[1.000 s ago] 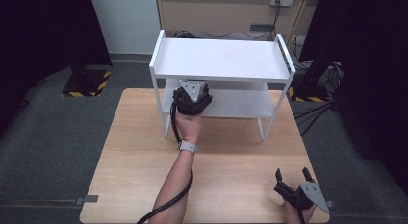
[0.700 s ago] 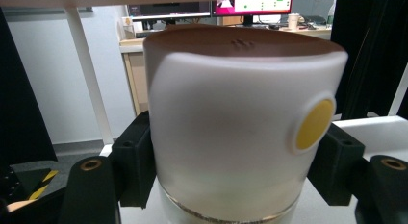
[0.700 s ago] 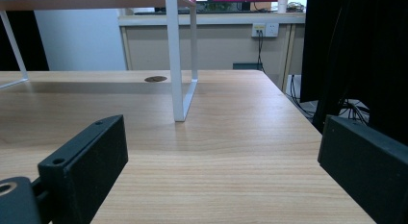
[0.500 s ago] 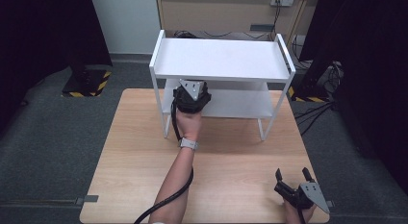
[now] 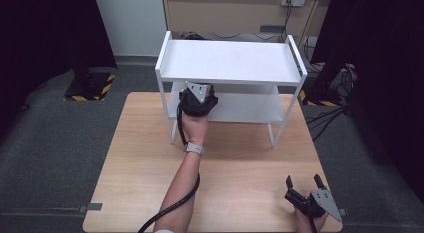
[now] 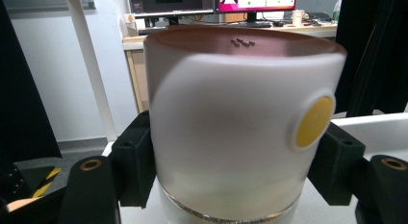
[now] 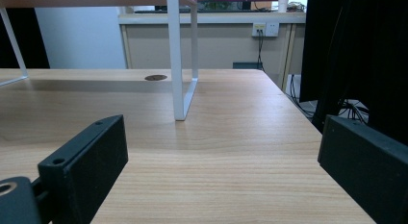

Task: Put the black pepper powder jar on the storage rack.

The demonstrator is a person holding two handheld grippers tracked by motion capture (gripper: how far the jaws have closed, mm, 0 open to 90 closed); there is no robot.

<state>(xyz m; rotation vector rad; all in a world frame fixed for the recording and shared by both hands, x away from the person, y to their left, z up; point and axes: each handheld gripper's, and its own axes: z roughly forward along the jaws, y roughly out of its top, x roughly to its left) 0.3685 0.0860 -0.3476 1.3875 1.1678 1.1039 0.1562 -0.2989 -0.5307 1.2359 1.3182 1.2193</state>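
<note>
In the high view, the left gripper (image 5: 198,99) sits at the far-left part of the light wooden desk (image 5: 150,158), pushed in under the top board of the white two-tier metal shelf rack (image 5: 229,63) that stands along the desk's far edge. Its grey three-cornered plate faces up, level with the rack's lower shelf near that shelf's left end. The person's left forearm (image 5: 184,178) runs from the desk's near edge up to it, a watch at the wrist and a black cable trailing beside it. The right gripper (image 5: 306,194) rests at the desk's near-right corner with its tongs spread wide and nothing between them.

In the left gripper view, the two black jaws pinch a white cylindrical container with a yellow round spot on its side (image 6: 240,123) (one pad on each flank). The container stands upright, its dark reddish-brown top (image 6: 240,41) level, and a clear rim shows at its base where it meets the white lower shelf (image 6: 370,125). What the container holds cannot be told, since its wall is opaque and its top covered. A white upright post of the rack (image 6: 91,70) rises on the left, with monitors on a far bench behind.

In the right gripper view, the black jaws stand well apart over bare wood. Ahead, a white leg of the rack (image 7: 177,60) stands on the desk, and a small dark round mark (image 7: 155,78) lies on the wood beyond it.
</note>
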